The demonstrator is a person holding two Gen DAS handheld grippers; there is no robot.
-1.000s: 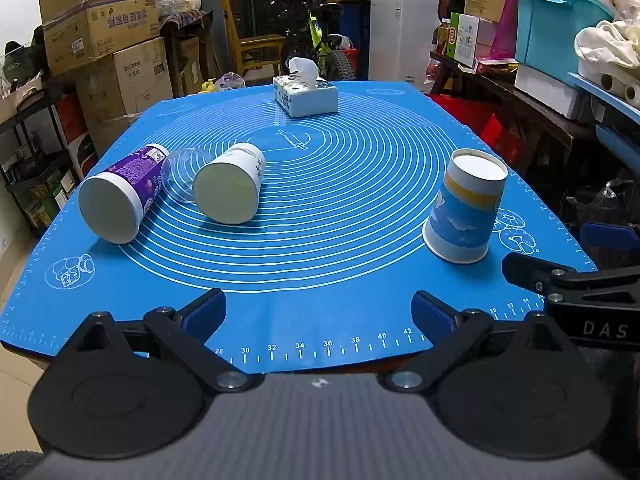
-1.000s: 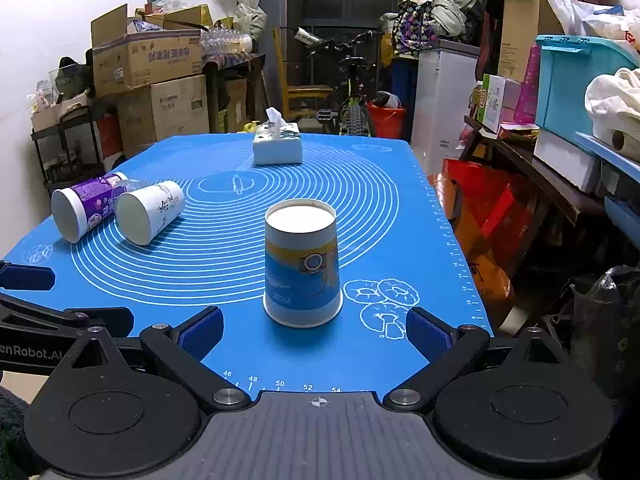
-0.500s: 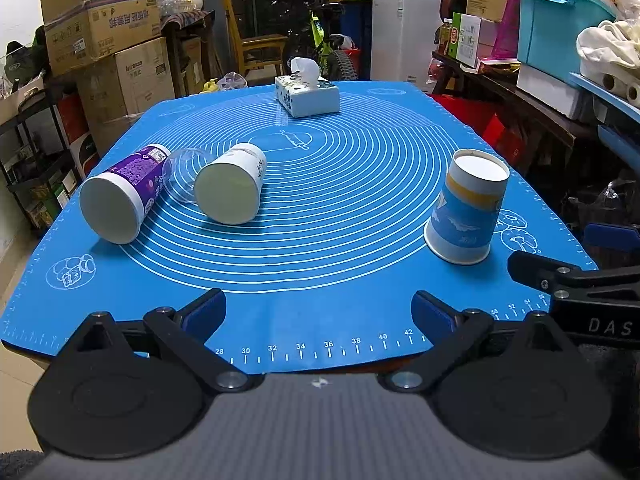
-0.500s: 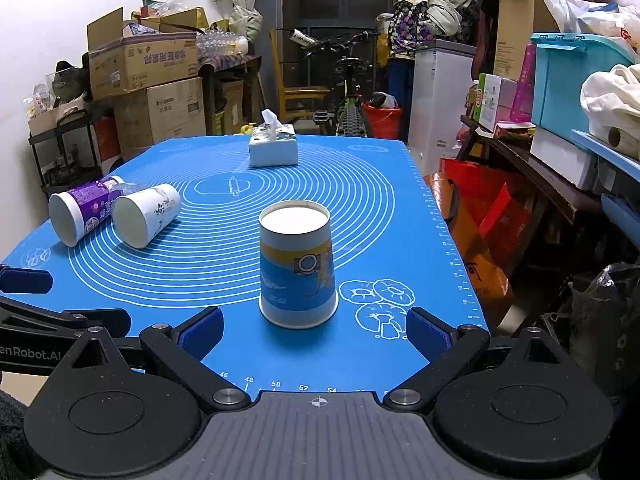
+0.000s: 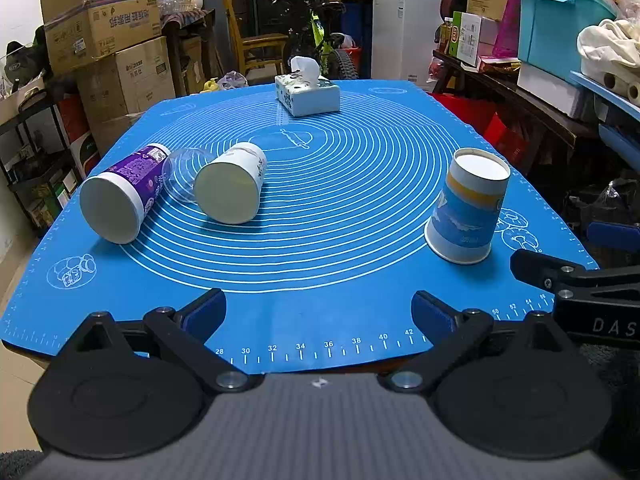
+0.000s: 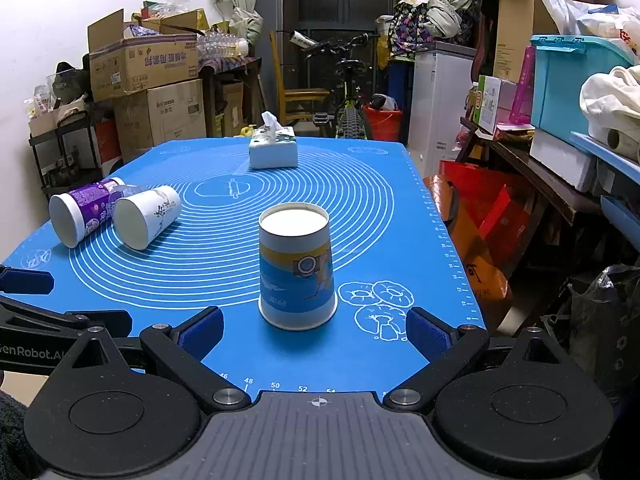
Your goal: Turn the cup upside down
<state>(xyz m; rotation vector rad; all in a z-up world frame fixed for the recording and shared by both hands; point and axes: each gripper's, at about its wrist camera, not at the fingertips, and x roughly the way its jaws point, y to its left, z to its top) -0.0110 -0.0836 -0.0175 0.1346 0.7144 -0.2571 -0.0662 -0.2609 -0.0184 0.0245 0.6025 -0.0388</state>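
Observation:
A blue and yellow paper cup [image 6: 296, 268] stands mouth-down on the blue mat [image 6: 224, 240], just ahead of my open, empty right gripper [image 6: 314, 330]. It also shows in the left wrist view [image 5: 468, 208], at the right. A white cup [image 5: 232, 188] and a purple cup [image 5: 120, 196] lie on their sides at the left, with a clear plastic cup [image 5: 182, 176] between them. My left gripper [image 5: 320, 312] is open and empty over the mat's near edge.
A tissue box [image 5: 308, 92] stands at the far end of the mat. Cardboard boxes [image 5: 104, 32] are stacked at the left, a bicycle [image 6: 348, 92] behind, shelves and bins [image 6: 568, 84] at the right. The right gripper's finger [image 5: 560, 276] shows in the left wrist view.
The right gripper has shifted slightly, so the blue cup sits a little left in its view. The left gripper has barely moved. No cup has moved.

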